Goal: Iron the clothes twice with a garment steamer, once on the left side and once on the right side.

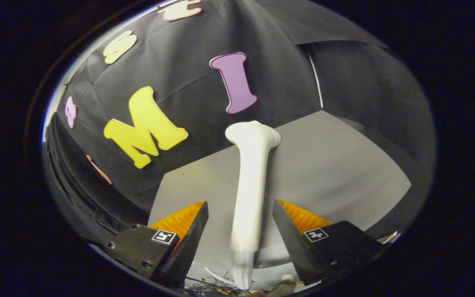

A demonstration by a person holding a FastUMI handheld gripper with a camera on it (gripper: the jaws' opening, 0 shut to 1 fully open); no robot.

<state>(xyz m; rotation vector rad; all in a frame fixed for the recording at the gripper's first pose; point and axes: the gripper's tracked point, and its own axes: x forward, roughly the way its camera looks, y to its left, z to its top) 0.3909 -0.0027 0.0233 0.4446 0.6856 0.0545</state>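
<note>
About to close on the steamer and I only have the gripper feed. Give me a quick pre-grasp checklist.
1. Steamer handle between the jaws: ok.
2. Gripper open, a gap on each side of the handle: ok.
3. Handle centred in the gap: ok, roughly; it sits slightly nearer the right jaw.
4. Steamer head pointing away, beyond the jaws: ok.
5. Hose end below the handle free of the wires there: cannot tell.
6. Garment position: cannot tell; a grey surface lies behind the steamer.
</note>
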